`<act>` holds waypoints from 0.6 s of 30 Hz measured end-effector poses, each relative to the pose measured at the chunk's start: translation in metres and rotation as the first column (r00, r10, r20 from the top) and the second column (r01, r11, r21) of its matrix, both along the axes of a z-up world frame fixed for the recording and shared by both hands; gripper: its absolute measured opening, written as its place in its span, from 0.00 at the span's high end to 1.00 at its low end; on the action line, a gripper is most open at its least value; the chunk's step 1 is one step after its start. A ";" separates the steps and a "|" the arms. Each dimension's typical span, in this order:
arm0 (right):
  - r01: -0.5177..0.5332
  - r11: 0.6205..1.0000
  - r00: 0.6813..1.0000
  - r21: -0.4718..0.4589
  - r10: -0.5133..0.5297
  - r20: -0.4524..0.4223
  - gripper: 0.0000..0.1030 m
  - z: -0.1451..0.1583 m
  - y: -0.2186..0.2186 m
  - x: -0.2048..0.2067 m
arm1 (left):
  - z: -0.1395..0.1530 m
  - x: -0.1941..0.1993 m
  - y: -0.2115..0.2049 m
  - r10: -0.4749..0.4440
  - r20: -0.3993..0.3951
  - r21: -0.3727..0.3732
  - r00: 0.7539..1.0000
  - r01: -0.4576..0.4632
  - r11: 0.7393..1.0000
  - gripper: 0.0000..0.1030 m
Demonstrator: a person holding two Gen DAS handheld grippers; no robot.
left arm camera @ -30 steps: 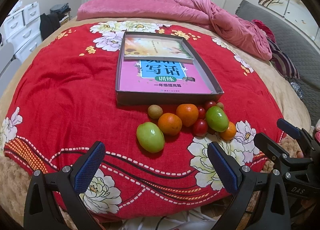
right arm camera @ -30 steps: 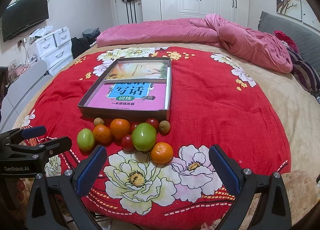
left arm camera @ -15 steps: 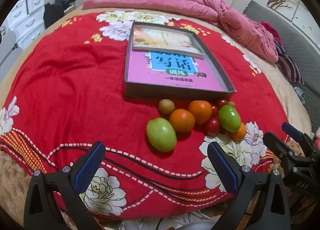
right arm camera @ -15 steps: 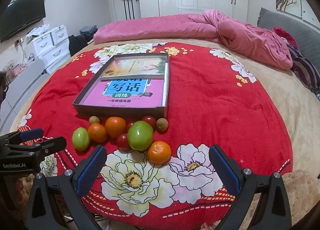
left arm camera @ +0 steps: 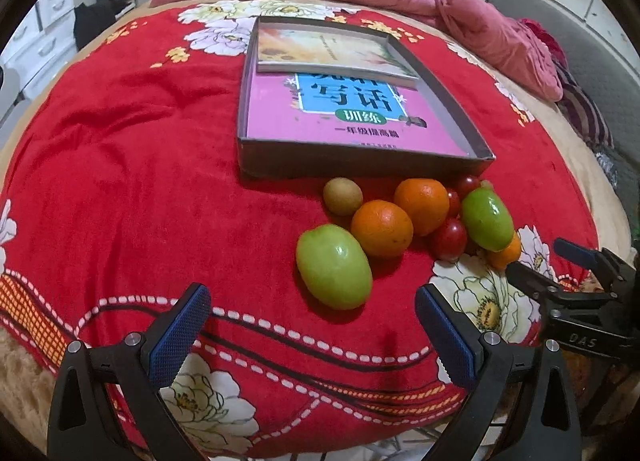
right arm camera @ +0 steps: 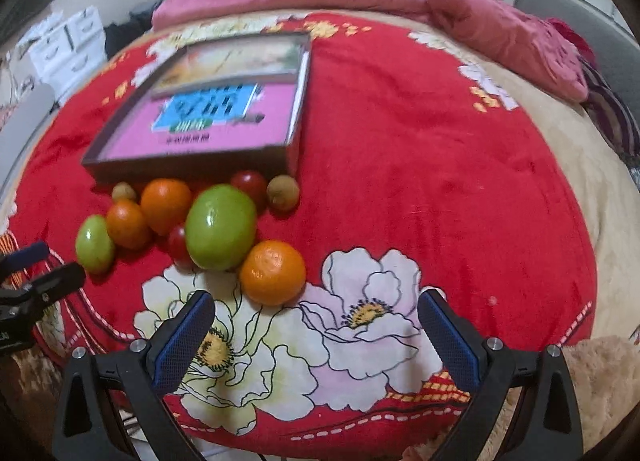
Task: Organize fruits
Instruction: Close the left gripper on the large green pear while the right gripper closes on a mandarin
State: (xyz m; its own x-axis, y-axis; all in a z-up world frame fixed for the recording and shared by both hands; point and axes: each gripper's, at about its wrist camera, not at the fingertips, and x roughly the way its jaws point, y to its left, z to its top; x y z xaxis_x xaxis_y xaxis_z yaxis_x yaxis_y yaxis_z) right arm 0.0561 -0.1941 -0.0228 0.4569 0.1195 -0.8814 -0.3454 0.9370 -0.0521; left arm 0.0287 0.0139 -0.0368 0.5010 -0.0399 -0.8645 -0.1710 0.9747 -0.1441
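Both spread wide, grasping nothing: left gripper [left arm camera: 312, 321] near a green fruit [left arm camera: 334, 265], right gripper [right arm camera: 316, 321] near an orange [right arm camera: 273, 272] (box [left arm camera: 360, 159] beyond).

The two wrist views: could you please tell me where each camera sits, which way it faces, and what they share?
Left wrist: sits on the left claw, low over the red blanket, facing the nearest green fruit and the shallow box; its open blue pads frame the view, and the right claw shows at the right edge.
Right wrist: sits on the right claw, facing the nearest orange; the left claw shows at the left edge.
Shared: fruit cluster, box, blanket.
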 end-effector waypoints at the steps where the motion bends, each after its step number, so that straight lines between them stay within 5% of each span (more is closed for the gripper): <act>1: -0.008 1.000 1.000 -0.005 0.008 -0.004 0.07 -0.001 0.002 0.001 | 0.000 0.001 0.001 0.000 0.002 0.001 1.000 0.000 1.000 0.01; 7: -0.050 0.998 0.997 -0.025 0.048 -0.061 0.25 -0.016 0.010 0.011 | -0.003 0.007 0.009 0.008 -0.013 -0.031 1.000 -0.008 0.999 0.02; 15: -0.125 0.991 0.992 -0.044 0.124 -0.030 0.45 -0.016 0.023 0.015 | -0.008 0.015 0.007 -0.027 -0.023 -0.055 0.999 0.026 0.998 0.30; 18: -0.132 0.991 0.991 -0.028 0.131 -0.030 0.51 -0.015 0.023 0.015 | -0.012 0.018 0.004 -0.045 -0.036 -0.063 0.998 0.043 0.997 0.32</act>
State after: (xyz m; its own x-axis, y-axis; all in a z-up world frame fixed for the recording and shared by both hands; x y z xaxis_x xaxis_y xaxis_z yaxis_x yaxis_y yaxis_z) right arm 0.0709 -0.1714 -0.0383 0.4139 0.1498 -0.8979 -0.4671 0.8815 -0.0683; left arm 0.0465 0.0175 -0.0487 0.4651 -0.1154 -0.8777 -0.1342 0.9708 -0.1987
